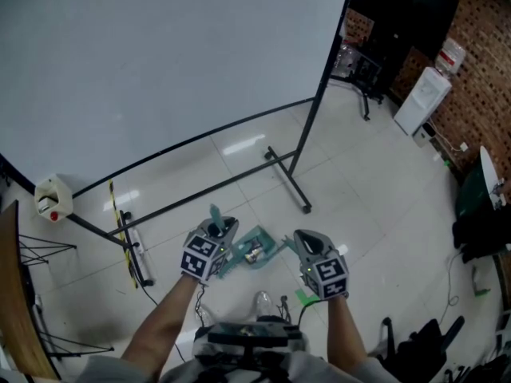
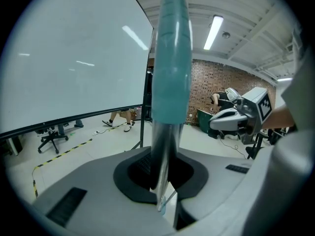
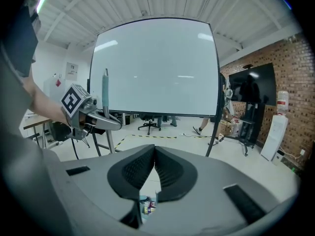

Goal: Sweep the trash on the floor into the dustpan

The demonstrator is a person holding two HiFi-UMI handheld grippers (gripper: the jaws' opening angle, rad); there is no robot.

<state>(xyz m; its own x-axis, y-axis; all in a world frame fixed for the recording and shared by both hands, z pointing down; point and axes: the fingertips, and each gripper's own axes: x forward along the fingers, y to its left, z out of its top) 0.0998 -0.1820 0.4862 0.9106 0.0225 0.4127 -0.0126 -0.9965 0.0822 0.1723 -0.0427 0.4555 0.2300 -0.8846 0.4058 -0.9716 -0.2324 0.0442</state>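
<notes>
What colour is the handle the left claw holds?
The handle is teal; the left gripper view shows it best.

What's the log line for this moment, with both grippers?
left gripper: shut on handle | right gripper: shut, empty | dustpan: low between the grippers, trash inside

Teal dustpan (image 1: 257, 248), teal handle (image 2: 170, 58) on silver shaft, grey left gripper (image 1: 223, 228) and right gripper (image 1: 307, 244) with black-and-white square-marker cubes, white tiled floor (image 1: 375, 214), yellow-and-black striped tape (image 2: 64, 153), red-brown brick wall (image 1: 483, 70), white black-framed screen (image 1: 160, 62)
</notes>
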